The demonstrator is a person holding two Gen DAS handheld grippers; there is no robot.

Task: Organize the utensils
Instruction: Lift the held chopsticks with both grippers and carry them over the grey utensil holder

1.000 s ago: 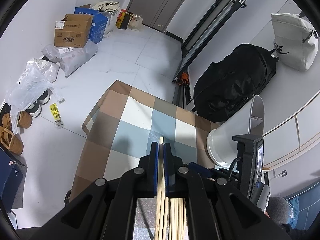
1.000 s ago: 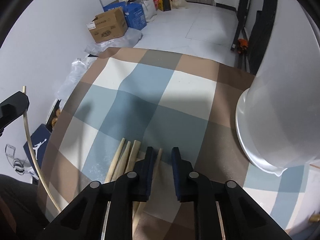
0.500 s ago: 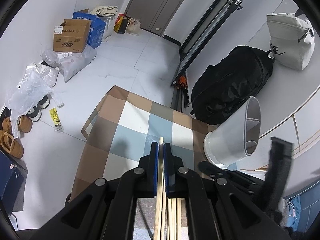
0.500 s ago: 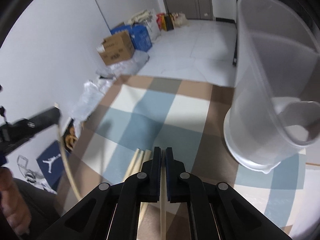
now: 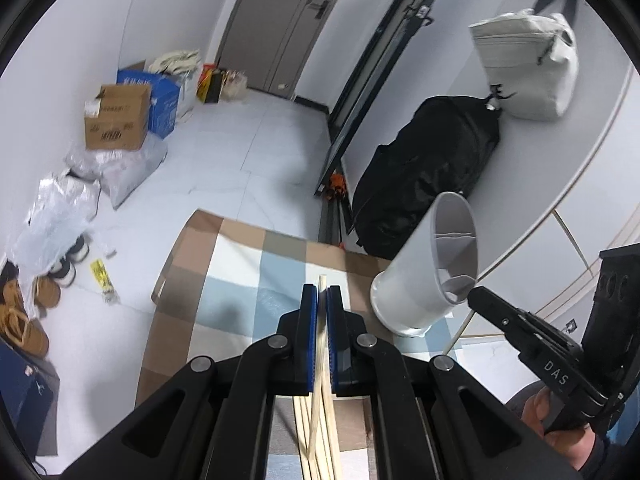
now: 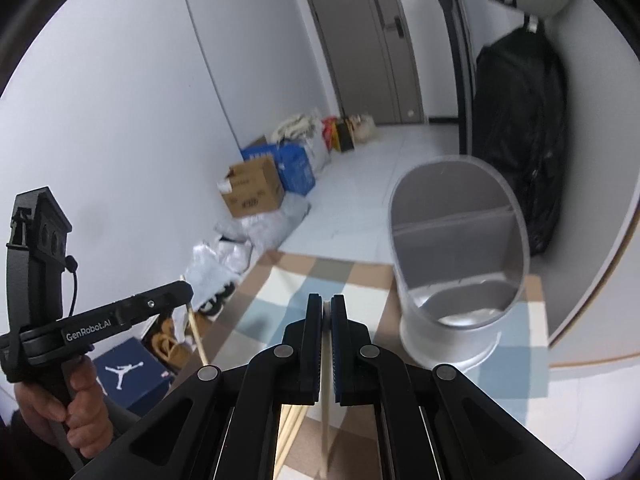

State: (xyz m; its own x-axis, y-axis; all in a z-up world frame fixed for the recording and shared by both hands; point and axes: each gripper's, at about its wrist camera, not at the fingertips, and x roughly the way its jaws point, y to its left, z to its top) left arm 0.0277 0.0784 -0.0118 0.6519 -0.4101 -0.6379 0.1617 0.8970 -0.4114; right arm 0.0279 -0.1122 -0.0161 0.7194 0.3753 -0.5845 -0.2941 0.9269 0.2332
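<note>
**A:** Left wrist view: the left gripper (image 5: 322,300) is clamped on one chopstick (image 5: 321,280), its tip poking out just past the pads. More sticks (image 5: 316,432) lie under the jaws on the checked cloth (image 5: 224,264).

**B:** And the holder (image 5: 428,276)?

**A:** Ahead and to the right of the tool, white, divided inside. The right gripper (image 5: 474,294) is at its rim, closed on a stick (image 5: 458,330) of its own.

**B:** Right wrist view?

**A:** The right gripper (image 6: 327,308) is pinched shut on a thin stick (image 6: 325,432) running back between the pads. The holder (image 6: 460,256) stands ahead-right, mouth open. The left gripper (image 6: 188,294) sits far left with its stick (image 6: 198,338) hanging down.

**B:** Handling?

**A:** Light, stiff, smooth wood, I'd judge; it could pivot in the pads. Gripping nearer mid-length should stop that swing.
</note>
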